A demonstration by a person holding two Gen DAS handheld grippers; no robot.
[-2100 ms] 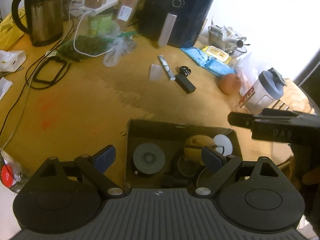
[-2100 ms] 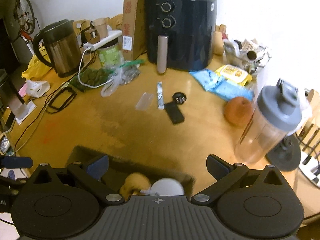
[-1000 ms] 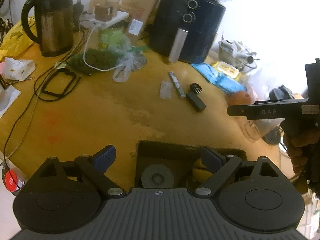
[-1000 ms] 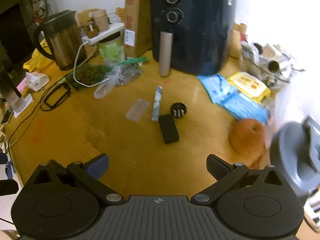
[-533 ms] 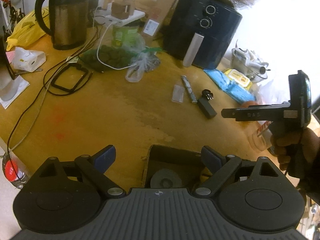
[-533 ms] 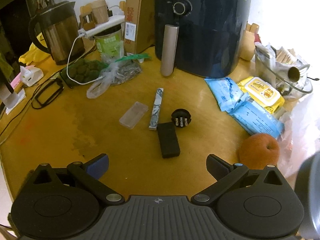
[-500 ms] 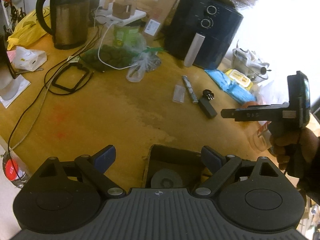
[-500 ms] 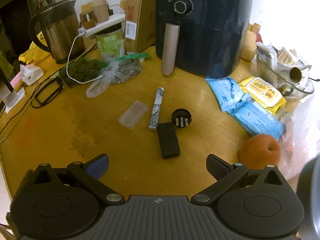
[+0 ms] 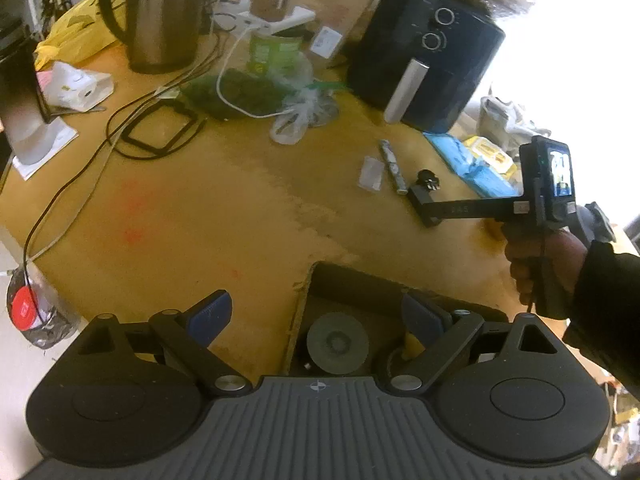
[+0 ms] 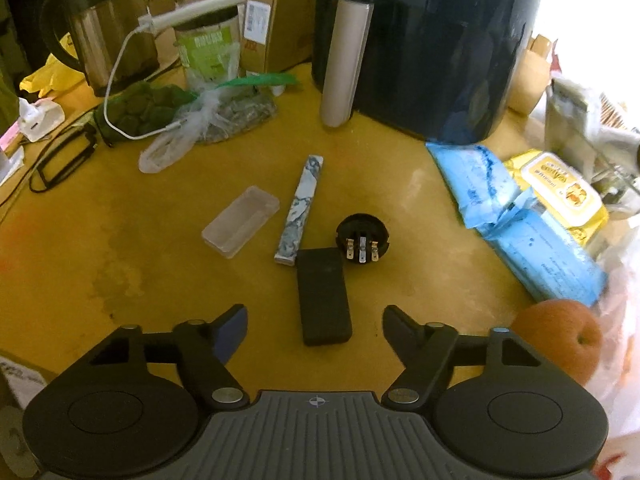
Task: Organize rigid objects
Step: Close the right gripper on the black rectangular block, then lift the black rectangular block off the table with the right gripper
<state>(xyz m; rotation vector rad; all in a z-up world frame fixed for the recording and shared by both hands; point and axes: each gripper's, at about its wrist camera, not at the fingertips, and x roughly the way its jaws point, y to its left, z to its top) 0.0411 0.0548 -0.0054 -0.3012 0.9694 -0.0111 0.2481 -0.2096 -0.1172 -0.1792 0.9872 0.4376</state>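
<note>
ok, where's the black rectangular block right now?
In the right wrist view the black rectangular block lies flat on the table, centre frame, ahead of the right hand-held gripper whose jaws are closing, beside the marbled stick and round black plug.

L gripper [image 9: 316,312] wide open, nothing btwn jaws, hovering over near edge of open box [image 9: 308,300]. Grey disc [image 9: 338,342] inside box; yellow bit beside it, mostly hidden. R gripper [image 9: 430,210], in a hand [image 9: 540,256], has its tip at the black block [image 9: 420,198] on table [image 9: 220,216]. Just beyond: black plug [image 9: 428,179], marbled stick [image 9: 393,166], clear case [image 9: 371,173]. Air fryer [image 9: 424,52], kettle [image 9: 160,12] at back.
</note>
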